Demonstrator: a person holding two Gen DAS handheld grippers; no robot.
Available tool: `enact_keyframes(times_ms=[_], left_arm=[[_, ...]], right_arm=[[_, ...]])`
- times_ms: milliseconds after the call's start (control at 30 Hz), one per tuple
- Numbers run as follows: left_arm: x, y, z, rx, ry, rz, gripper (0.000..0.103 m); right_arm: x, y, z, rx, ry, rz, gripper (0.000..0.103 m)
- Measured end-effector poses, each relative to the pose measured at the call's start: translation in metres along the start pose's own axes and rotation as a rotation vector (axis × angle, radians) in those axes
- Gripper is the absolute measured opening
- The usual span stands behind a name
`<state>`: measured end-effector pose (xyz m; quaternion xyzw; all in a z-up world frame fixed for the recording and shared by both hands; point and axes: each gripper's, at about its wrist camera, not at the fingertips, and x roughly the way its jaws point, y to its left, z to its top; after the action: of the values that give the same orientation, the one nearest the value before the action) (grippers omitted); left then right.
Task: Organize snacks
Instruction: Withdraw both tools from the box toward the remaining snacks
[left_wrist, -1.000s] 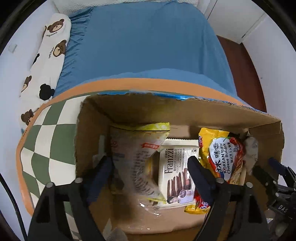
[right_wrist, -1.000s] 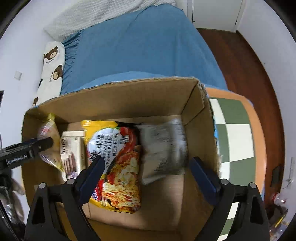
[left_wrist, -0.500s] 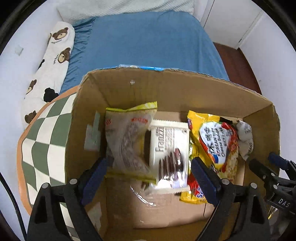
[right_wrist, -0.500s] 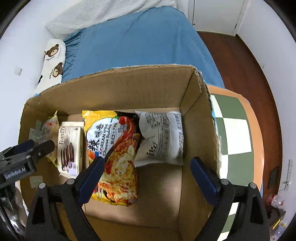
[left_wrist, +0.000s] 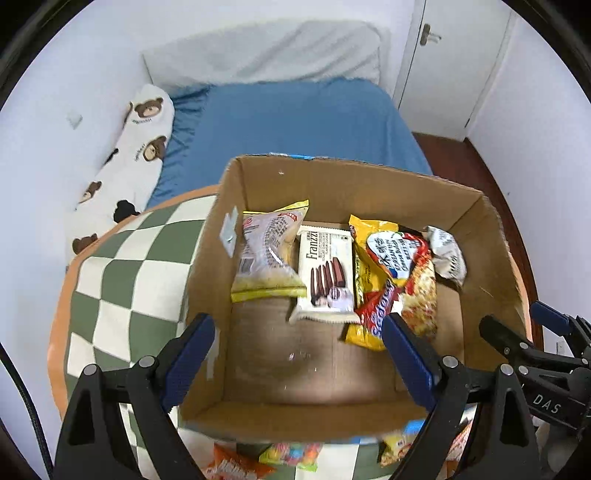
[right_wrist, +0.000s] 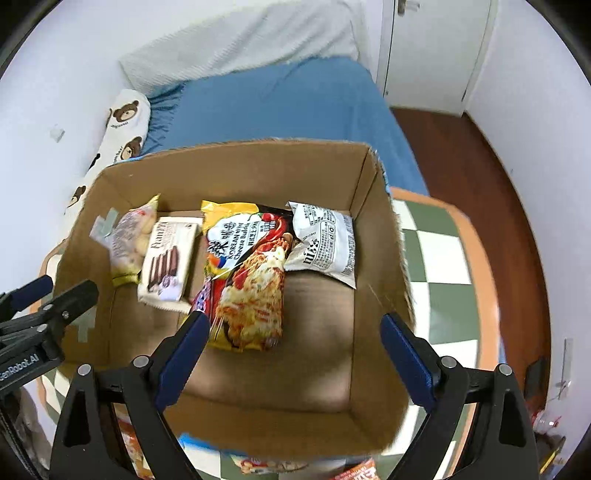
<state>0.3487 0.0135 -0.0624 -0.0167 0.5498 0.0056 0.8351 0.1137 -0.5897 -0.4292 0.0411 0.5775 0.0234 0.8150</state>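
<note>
An open cardboard box (left_wrist: 369, 184) (right_wrist: 236, 162) stands on a green-and-white checked table. Inside lie a clear yellow-edged snack bag (left_wrist: 269, 251) (right_wrist: 129, 240), a white Franzzi wafer pack (left_wrist: 325, 273) (right_wrist: 168, 258), a yellow Korean cheese noodle pack (left_wrist: 395, 280) (right_wrist: 247, 277) and a white printed packet (left_wrist: 447, 251) (right_wrist: 325, 243). My left gripper (left_wrist: 295, 354) is open and empty above the box's near left part. My right gripper (right_wrist: 291, 350) is open and empty above the box's near right part.
More snack packs lie on the table in front of the box: an orange one (left_wrist: 236, 465), a colourful one (left_wrist: 291, 454) and others (right_wrist: 269, 461). A blue bed (left_wrist: 295, 122) with a bear pillow (left_wrist: 125, 162) is behind. The checked table (right_wrist: 439, 266) extends right.
Both grippers have let go of their packets, the snack bag and the white packet, which now lie in the box. Both have risen and pulled back toward the near side.
</note>
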Motion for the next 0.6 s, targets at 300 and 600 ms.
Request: enact_keyframes(times_ms=[300,600], left_arm=[[-0.068,-0.004,-0.045,0.009,-0.114,-0.003,0.093],[-0.105,0.005,-0.089,-0.026,-0.125,-0.045,0.093]], right_arm=[[-0.068,0.010,-0.041,-0.003,-0.127,0.018,0.096],[-0.128,0.013,-0.089,0.037,-0.198,0.079,0.096]])
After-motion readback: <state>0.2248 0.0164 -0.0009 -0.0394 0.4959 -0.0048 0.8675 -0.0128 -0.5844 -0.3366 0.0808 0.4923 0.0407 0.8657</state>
